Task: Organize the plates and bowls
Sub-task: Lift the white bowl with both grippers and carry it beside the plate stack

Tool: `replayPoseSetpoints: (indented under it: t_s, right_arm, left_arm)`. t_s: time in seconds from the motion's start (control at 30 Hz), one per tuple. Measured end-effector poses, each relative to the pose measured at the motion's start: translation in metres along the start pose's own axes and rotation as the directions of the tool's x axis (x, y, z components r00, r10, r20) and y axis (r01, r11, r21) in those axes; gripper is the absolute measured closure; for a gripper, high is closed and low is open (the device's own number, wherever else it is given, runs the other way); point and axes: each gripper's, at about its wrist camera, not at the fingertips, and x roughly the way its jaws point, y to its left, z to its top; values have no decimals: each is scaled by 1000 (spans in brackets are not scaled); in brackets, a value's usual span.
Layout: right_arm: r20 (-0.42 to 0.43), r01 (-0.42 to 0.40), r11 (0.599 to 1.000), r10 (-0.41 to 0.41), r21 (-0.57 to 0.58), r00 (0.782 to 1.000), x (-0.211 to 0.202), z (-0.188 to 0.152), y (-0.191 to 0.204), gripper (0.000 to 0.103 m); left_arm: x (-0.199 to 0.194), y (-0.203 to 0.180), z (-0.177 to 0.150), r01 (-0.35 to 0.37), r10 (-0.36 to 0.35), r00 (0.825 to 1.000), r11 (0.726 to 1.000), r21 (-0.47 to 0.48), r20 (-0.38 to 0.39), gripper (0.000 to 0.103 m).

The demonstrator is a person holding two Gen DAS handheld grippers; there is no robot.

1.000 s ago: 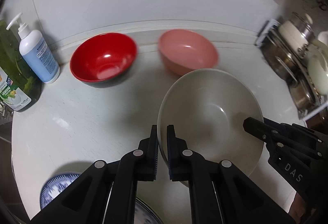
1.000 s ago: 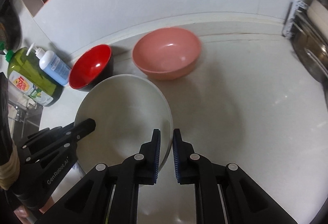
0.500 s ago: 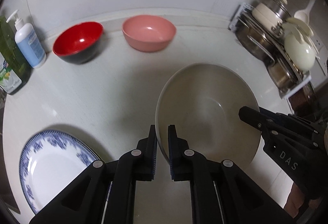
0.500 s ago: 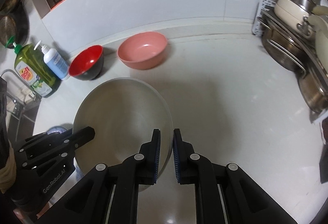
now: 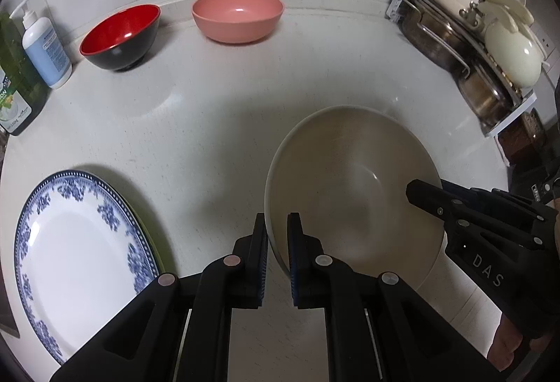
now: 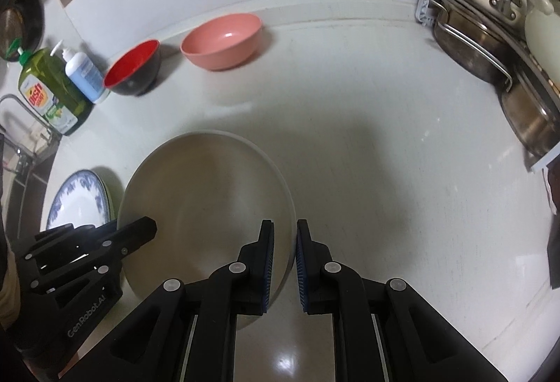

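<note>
Left wrist: jaws hide beige bowl (image 5: pixel 353 193) rim.

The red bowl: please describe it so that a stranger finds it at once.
Look along the back wall of the white counter. Between the pump bottle and the pink bowl stands the red bowl, the only one black outside.

Left gripper (image 5: pixel 277 235), right gripper (image 6: pixel 282 242) clamped, angled downward
</note>
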Motion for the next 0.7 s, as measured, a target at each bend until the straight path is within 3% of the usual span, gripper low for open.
replayPoseSetpoints:
  t_s: [0.7]
  right_arm:
    - [-60, 1, 1000, -1, -13, 998, 18, -15, -25, 89]
  left_arm:
    - [15, -20, -12, -28, 27, 999, 999, -18, -44, 91]
